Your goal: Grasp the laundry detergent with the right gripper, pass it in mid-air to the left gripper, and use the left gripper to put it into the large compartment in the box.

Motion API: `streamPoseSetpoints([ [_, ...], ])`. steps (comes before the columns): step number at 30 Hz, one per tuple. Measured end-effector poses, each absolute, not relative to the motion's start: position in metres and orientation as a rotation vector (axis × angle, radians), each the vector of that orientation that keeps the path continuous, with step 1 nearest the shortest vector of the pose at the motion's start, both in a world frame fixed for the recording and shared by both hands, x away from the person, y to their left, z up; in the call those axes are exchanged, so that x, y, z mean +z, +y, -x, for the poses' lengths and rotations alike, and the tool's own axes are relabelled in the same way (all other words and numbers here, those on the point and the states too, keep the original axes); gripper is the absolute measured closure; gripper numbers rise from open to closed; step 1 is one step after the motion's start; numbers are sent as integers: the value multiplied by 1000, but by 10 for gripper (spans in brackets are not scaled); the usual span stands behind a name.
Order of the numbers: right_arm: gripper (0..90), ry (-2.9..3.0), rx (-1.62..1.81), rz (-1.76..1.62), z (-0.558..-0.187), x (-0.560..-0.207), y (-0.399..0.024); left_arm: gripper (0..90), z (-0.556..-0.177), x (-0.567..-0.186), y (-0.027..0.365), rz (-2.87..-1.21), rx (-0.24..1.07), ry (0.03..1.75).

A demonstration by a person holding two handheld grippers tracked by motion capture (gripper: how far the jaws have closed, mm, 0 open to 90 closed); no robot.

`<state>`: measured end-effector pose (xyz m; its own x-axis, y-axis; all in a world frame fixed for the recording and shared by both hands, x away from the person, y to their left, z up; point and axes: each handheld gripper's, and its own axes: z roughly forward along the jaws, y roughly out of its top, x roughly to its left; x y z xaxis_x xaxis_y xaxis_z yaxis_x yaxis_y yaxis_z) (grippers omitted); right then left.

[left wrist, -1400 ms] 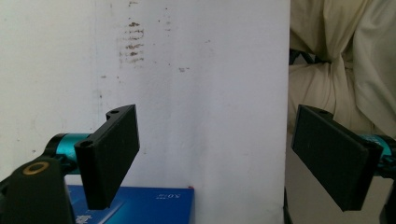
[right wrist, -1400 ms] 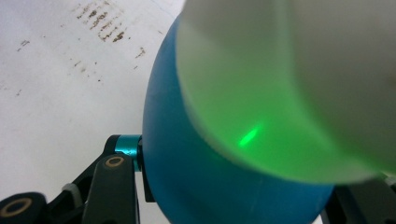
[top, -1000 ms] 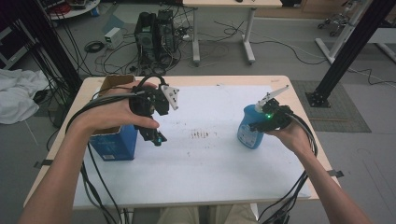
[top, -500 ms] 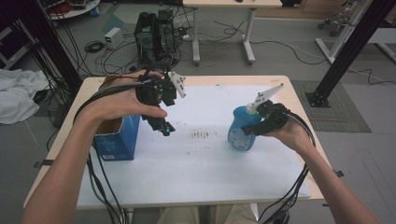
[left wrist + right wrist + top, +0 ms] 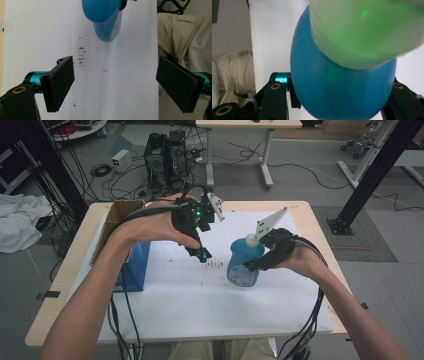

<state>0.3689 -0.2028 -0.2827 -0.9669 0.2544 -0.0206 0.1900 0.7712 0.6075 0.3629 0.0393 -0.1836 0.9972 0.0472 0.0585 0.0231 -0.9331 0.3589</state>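
A blue bottle with a white cap is held upright over the white sheet, right of centre. My right gripper is shut on its body from the right; in the right gripper view both jaws press the blue bottle below its white cap. My left gripper hangs open just left of the bottle, above a patch of dark smudges. In the left gripper view, the left gripper has wide, empty jaws, with the smudges and the bottle's base beyond them.
A blue box stands at the table's left side, with an open cardboard box behind it. Cables trail from both grippers off the table's near edge. Beyond the table stand computer towers and desk legs.
My left gripper has moved right, over the smudges. The right gripper has carried the bottle left, towards the middle of the sheet, so the two now sit close together.
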Motion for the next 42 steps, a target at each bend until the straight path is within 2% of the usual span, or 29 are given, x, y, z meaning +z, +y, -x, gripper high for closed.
streamPoseSetpoints([
  [2, 461, 2877, 981, -291, -367, -276, -193, 153, -365, -187, 31, -2762, 81, 54],
  [3, 461, 2877, 985, -292, -367, -276, -192, 153, -361, -181, 45, -2772, 104, 53],
  [4, 461, 2863, 964, -358, -369, -282, -202, 153, -367, -189, 27, -2755, 78, 52],
  [5, 461, 2878, 989, -266, -367, -275, -189, 153, -364, -186, 35, -2771, 89, 48],
  [8, 460, 2875, 982, -298, -367, -277, -193, 153, -368, -192, 21, -2750, 66, 64],
  [9, 460, 2885, 995, -242, -366, -273, -185, 153, -366, -188, 29, -2757, 79, 51],
  [10, 460, 2879, 986, -281, -367, -275, -191, 153, -370, -196, 14, -2752, 61, 80],
  [11, 460, 2894, 995, -211, -365, -273, -180, 153, -367, -190, 24, -2749, 69, 57],
  [12, 460, 2883, 993, -253, -366, -274, -187, 153, -372, -202, 7, -2761, 48, 88],
  [15, 460, 2899, 993, -209, -364, -273, -177, 153, -370, -194, 16, -2754, 65, 73],
  [16, 460, 2892, 996, -217, -366, -273, -182, 153, -372, -206, 2, -2769, 43, 87],
  [21, 460, 2901, 1004, -176, -364, -273, -171, 154, -371, -212, -9, -2769, 33, 72],
  [26, 459, 2904, 1021, -177, -362, -272, -169, 159, -371, -213, -10, -2761, 29, 74],
  [27, 459, 2900, 1013, -173, -364, -272, -169, 160, -371, -196, 14, -2752, 65, 74],
  [28, 459, 2891, 998, -213, -365, -273, -181, 165, -373, -215, -11, -2741, 29, 80],
  [29, 459, 2903, 1020, -177, -362, -272, -169, 169, -372, -205, 3, -2769, 41, 89],
  [31, 459, 2904, 1018, -175, -362, -272, -168, 174, -373, -216, -11, -2733, 32, 79],
  [32, 459, 2903, 1020, -172, -362, -272, -168, 174, -370, -195, 15, -2754, 67, 75],
  [33, 458, 2893, 997, -215, -365, -273, -181, 179, -373, -215, -11, -2736, 32, 79],
  [34, 458, 2902, 1021, -172, -362, -272, -168, 184, -373, -218, -11, -2704, 25, 75],
  [35, 458, 2898, 1039, -174, -362, -271, -168, 185, -373, -215, -11, -2737, 32, 80],
  [42, 458, 2899, 1041, -171, -362, -271, -168, 215, -373, -223, -12, -2694, 17, 59],
])
